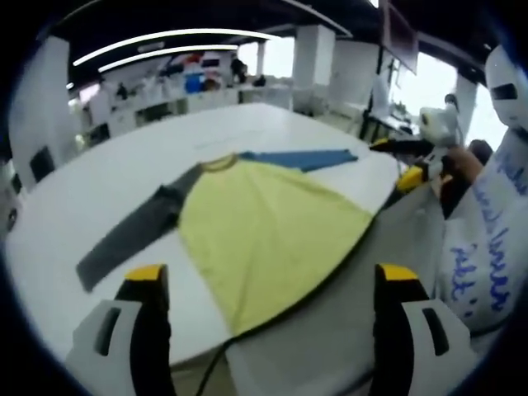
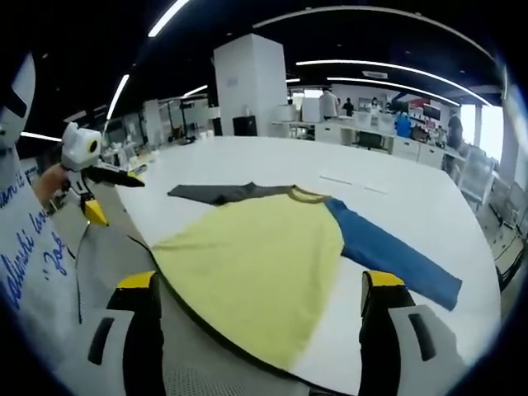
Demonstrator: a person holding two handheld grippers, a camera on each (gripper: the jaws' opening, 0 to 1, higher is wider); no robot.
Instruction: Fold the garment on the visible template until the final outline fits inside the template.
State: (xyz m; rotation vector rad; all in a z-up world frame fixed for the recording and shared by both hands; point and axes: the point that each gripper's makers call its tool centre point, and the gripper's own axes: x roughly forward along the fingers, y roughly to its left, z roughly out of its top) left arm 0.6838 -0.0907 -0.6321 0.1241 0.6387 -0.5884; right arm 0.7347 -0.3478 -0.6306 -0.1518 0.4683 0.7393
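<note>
Left claw (image 1: 268,285) showed in the left gripper view with its 2 yellow-tipped jaws spread wide and nothing between them. Ahead of the jaws, the shirt (image 1: 264,223) lay flat on the white table (image 1: 99,190), its yellow body reaching the table edge between them. Its grey sleeve (image 1: 136,227) ran toward the claw's left jaw, and its blue sleeve (image 1: 301,158) lay further off, beyond the body. The right claw (image 1: 412,161) hung at the right, past the table edge; I could not tell how far it was open.

Right claw (image 2: 264,289) showed in the right gripper view, also wide apart and empty. The shirt (image 2: 256,256) lay just ahead, blue sleeve (image 2: 392,252) toward the right jaw, grey sleeve (image 2: 223,193) beyond. The left claw (image 2: 91,186) was at the left, its opening unclear.
</note>
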